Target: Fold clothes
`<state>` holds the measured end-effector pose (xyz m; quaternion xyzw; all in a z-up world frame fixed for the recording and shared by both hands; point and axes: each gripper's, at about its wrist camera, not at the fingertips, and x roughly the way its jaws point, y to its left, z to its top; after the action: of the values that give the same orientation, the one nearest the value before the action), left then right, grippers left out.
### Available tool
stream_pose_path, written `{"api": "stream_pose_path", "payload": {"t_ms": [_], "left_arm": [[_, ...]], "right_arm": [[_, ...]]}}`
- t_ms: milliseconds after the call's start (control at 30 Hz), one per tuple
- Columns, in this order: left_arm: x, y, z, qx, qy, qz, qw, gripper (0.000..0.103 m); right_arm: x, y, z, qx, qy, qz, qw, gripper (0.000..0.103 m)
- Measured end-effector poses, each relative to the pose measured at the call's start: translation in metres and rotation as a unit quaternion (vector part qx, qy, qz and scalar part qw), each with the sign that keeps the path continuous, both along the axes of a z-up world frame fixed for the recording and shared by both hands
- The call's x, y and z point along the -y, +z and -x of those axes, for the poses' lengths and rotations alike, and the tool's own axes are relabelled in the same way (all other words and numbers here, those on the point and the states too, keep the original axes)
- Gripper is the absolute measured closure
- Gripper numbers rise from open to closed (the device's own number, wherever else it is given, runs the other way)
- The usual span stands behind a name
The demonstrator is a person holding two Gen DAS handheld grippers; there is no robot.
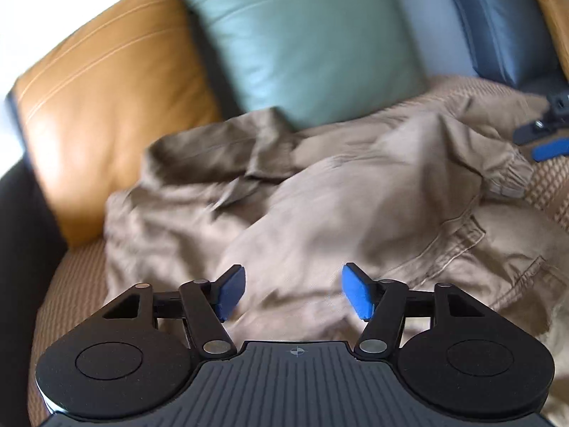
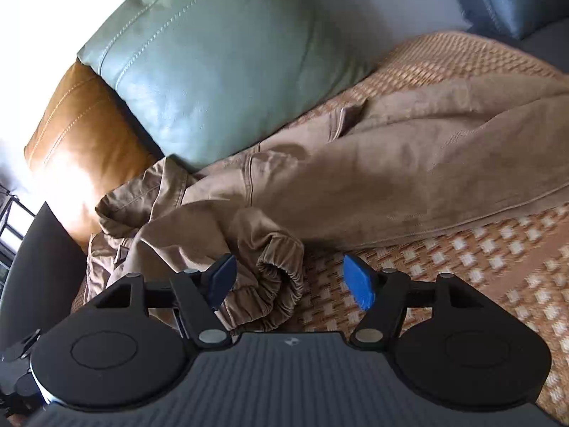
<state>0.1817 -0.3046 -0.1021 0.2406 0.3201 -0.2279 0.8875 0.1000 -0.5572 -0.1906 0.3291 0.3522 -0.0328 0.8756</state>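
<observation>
A tan jacket (image 1: 320, 192) lies rumpled on a woven mat over the sofa seat. In the left wrist view my left gripper (image 1: 293, 291) hovers open above the jacket's near part, with no cloth pinched between its blue pads. My right gripper (image 1: 540, 138) shows at that view's right edge, beside a sleeve's elastic cuff (image 1: 508, 174). In the right wrist view the jacket (image 2: 391, 178) stretches to the right. There my right gripper (image 2: 290, 281) is open, and the gathered cuff (image 2: 277, 281) lies between its jaws by the left pad, not pressed.
A green leather cushion (image 1: 302, 42) and an orange leather cushion (image 1: 106, 106) lean against the sofa back behind the jacket. A dark blue cushion (image 1: 505, 21) sits at the far right. The woven mat (image 2: 462, 267) shows bare to the right of the cuff.
</observation>
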Motion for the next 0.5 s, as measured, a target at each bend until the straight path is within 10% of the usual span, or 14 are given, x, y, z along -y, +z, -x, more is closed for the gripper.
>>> {"api": "stream_pose_path", "payload": {"t_ms": [167,233,500], "left_arm": [[0.017,-0.021,-0.03,-0.073,0.018,0.027,0.9968,0.035],[0.019,-0.035,-0.037,-0.105,0.014,0.02,0.9942,0.038],[0.017,-0.051,-0.036,-0.125,0.01,0.034,0.9915,0.035]], "right_arm": [[-0.007,-0.017,-0.013,0.008,0.021,-0.037,0.999,0.035],[-0.004,-0.013,-0.016,0.016,0.041,-0.043,0.998,0.075],[0.023,0.03,-0.025,-0.005,0.099,-0.015,0.995,0.081]]}}
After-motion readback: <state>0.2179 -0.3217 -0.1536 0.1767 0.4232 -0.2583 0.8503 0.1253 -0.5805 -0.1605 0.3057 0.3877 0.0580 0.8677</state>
